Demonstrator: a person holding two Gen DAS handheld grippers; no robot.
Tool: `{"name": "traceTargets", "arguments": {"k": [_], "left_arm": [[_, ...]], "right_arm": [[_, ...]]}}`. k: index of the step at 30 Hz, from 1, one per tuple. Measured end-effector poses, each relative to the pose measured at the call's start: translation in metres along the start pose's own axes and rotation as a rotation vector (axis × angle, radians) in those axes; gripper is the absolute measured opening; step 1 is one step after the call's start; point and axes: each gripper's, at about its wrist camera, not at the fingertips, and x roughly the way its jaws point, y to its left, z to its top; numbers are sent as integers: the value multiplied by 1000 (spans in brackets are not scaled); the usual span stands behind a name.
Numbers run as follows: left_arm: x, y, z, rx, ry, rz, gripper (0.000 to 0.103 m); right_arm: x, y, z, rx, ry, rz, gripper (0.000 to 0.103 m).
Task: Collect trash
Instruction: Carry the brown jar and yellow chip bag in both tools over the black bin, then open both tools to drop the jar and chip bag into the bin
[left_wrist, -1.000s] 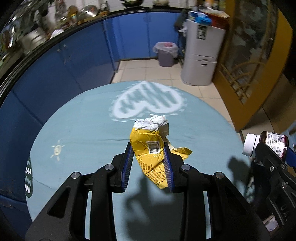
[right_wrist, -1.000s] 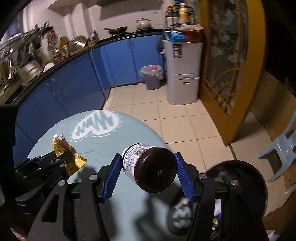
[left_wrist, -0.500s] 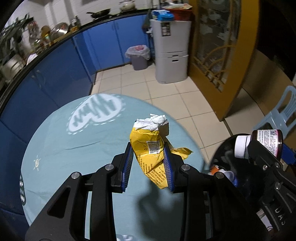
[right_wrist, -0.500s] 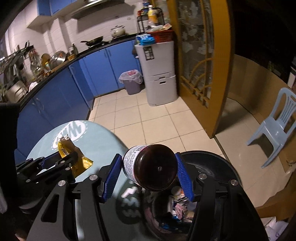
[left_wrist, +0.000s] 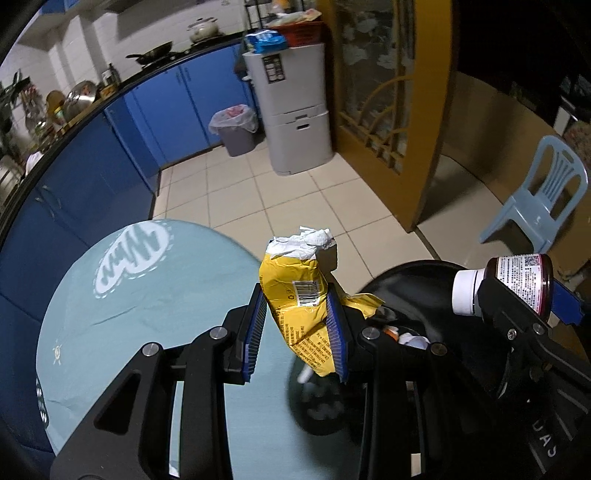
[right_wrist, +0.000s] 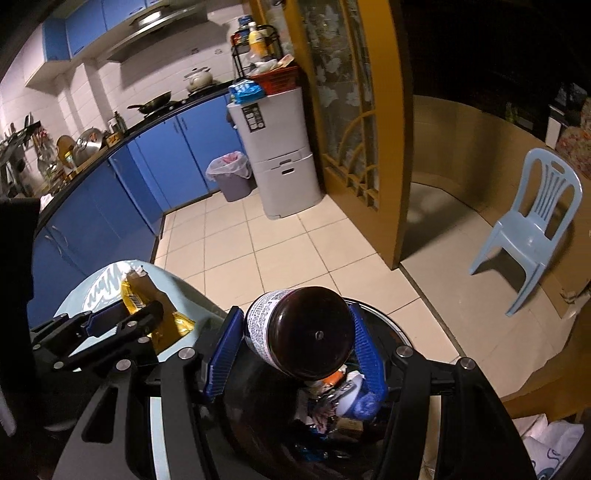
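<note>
1. Left wrist view: the blue ribbed fingers (left_wrist: 334, 332) of the left gripper (left_wrist: 295, 328) pinch a crumpled yellow foil snack bag with a torn white top (left_wrist: 297, 291) at the centre of the frame. The bag hangs over the edge of the round table with the pale blue cloth (left_wrist: 110, 314), at lower left.
2. The round black trash bin (left_wrist: 417, 280) lies at right of centre, with litter visible inside. Judged from this, the bag should be carried further right until it hangs fully over the bin's mouth before the fingers part.
3. Right wrist view: the right gripper (right_wrist: 295, 343) clamps a dark brown glass jar with a white printed label (right_wrist: 306, 332) at lower centre, directly above the bin's open mouth (right_wrist: 388, 325).
4. The jar looks heavy and breakable; lowering it nearer the litter before letting go would be gentler than dropping it.
5. Release one item at a time, so that the grippers, which are near each other, do not collide.
</note>
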Motion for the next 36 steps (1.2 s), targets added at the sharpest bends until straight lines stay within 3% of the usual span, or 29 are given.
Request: {"name": "traceTargets", "arguments": {"k": [12, 36], "left_arm": [[-5, -43, 2, 67, -7, -23, 33], [-7, -53, 3, 83, -13, -27, 35]], "right_arm": [[-9, -36, -4, 54, -10, -22, 56], [-6, -51, -5, 96, -3, -14, 56]]}}
